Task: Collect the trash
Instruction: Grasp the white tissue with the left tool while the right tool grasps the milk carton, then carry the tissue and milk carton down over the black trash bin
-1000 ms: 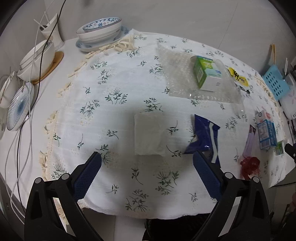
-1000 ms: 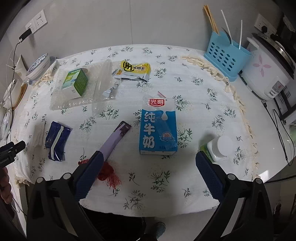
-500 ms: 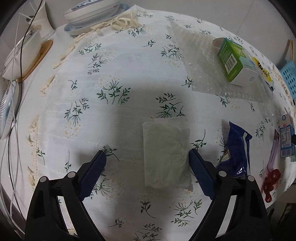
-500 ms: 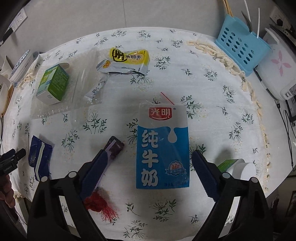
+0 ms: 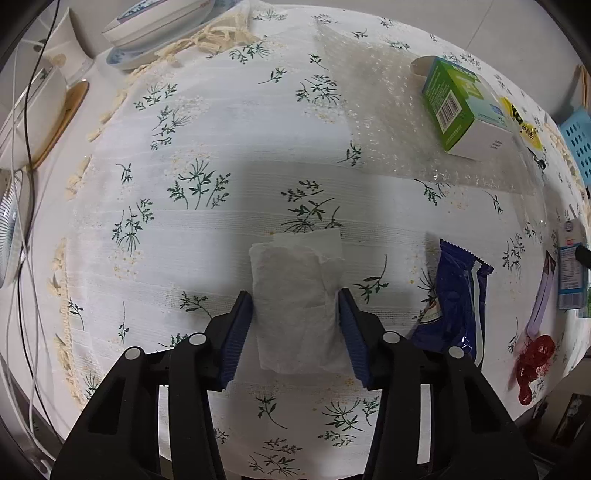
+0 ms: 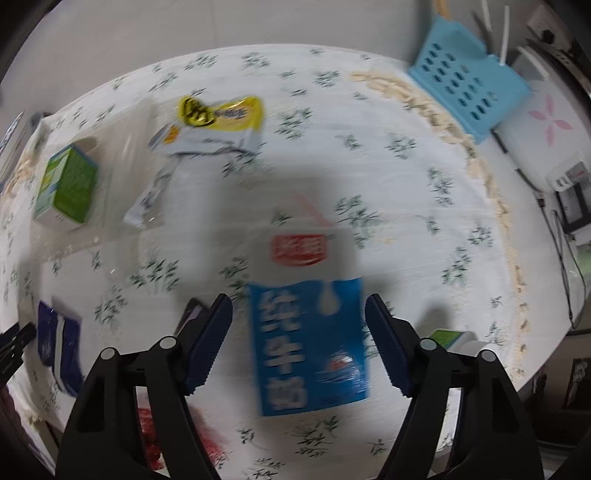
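A folded white paper napkin (image 5: 295,332) lies flat on the flowered tablecloth (image 5: 192,155). My left gripper (image 5: 294,293) points down over it, jaws closing, and the blue pads stand at the napkin's two side edges. A blue-and-white milk carton (image 6: 310,343) lies flat between the fingers of my right gripper (image 6: 298,299). Those jaws are closing too, with a gap left on each side of the carton. The right wrist view is blurred.
Other litter: a green box (image 5: 458,107) on bubble wrap (image 5: 376,110), a blue wrapper (image 5: 458,295), a purple strip with a red tassel (image 5: 535,317), a yellow wrapper (image 6: 221,110). Bowls (image 5: 162,29) stand at the back left; a blue basket (image 6: 469,77) and a cooker (image 6: 543,136) at the right.
Both grippers have come down closer to the table and their jaws have narrowed. The left now straddles the napkin, the right the milk carton.
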{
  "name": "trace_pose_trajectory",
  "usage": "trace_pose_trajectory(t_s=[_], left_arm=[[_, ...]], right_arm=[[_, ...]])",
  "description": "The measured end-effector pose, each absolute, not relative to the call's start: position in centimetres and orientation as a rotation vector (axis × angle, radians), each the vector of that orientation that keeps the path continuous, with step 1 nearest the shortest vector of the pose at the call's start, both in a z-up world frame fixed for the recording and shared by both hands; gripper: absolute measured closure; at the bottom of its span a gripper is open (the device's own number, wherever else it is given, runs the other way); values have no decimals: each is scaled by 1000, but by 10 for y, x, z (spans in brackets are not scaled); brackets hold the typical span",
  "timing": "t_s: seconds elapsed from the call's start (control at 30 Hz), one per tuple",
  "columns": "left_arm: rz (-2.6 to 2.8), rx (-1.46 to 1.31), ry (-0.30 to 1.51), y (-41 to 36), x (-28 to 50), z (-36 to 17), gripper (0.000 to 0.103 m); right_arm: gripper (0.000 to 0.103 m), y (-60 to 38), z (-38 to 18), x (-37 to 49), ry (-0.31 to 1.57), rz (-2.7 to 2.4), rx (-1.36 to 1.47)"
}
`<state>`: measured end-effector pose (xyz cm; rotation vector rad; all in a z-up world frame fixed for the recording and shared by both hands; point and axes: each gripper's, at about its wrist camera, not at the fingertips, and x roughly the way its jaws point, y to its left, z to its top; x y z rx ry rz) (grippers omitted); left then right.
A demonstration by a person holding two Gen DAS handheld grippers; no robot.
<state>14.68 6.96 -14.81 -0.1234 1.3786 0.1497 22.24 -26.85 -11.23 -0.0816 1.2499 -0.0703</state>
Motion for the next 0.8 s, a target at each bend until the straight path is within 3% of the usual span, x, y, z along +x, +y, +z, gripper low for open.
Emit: trace_pose_trajectory(t_s=[0.17,0.23,0.27,0.33,0.8], left_arm=[[145,-126,1387,65,153,-147,65],[142,-135,1390,63,154,-145,77],[141,-137,1390,64,155,-145,81],[130,-148,1391,64,159,-145,92],[104,-173,1329,59,147,-110,98]], right_arm=[[32,-275,-123,229,1315,-73,-64],[32,-276,-128,231,1330,-63,-38],[40,-276,-130,232,1335,-56,-22],[41,-276,-131,233,1332,-56,-10],[41,-281,-91,209,1223,-39,27]])
